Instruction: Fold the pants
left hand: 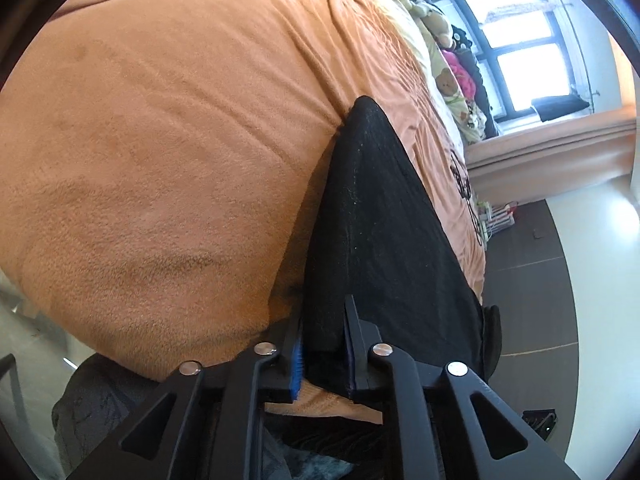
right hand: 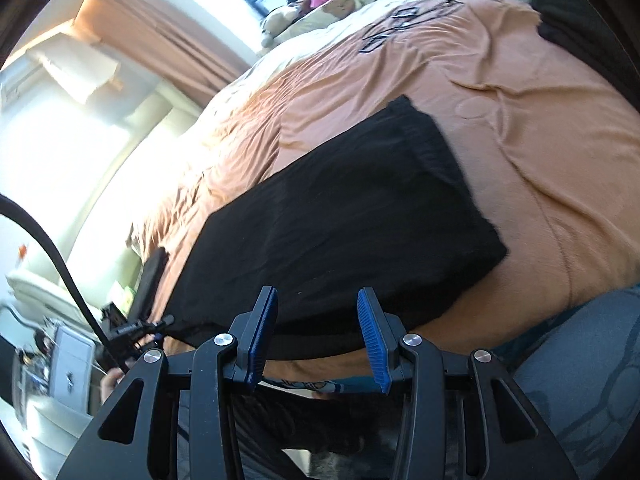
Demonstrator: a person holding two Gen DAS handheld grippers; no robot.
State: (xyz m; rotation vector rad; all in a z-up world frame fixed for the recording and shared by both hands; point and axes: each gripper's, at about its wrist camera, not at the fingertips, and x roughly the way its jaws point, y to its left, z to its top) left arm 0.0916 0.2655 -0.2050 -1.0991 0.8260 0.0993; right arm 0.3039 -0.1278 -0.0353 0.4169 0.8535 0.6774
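Note:
Black pants [right hand: 344,224] lie flat on an orange blanket [right hand: 540,140] covering a bed. In the left wrist view the pants [left hand: 372,216] stretch away from me, lifted at the near edge. My left gripper [left hand: 324,344] is shut on the near edge of the pants, fabric pinched between its blue-padded fingers. My right gripper [right hand: 318,304] is open and empty, hovering just above the near edge of the pants, with the blue pads [right hand: 374,344] apart. The left gripper also shows far left in the right wrist view [right hand: 136,328].
The orange blanket [left hand: 160,140] spreads wide to the left. Pillows and stuffed toys [left hand: 448,60] sit at the bed's far end by a window [left hand: 520,32]. Dark floor [left hand: 532,280] lies right of the bed. My grey-trousered leg [right hand: 580,360] stands at the bed edge.

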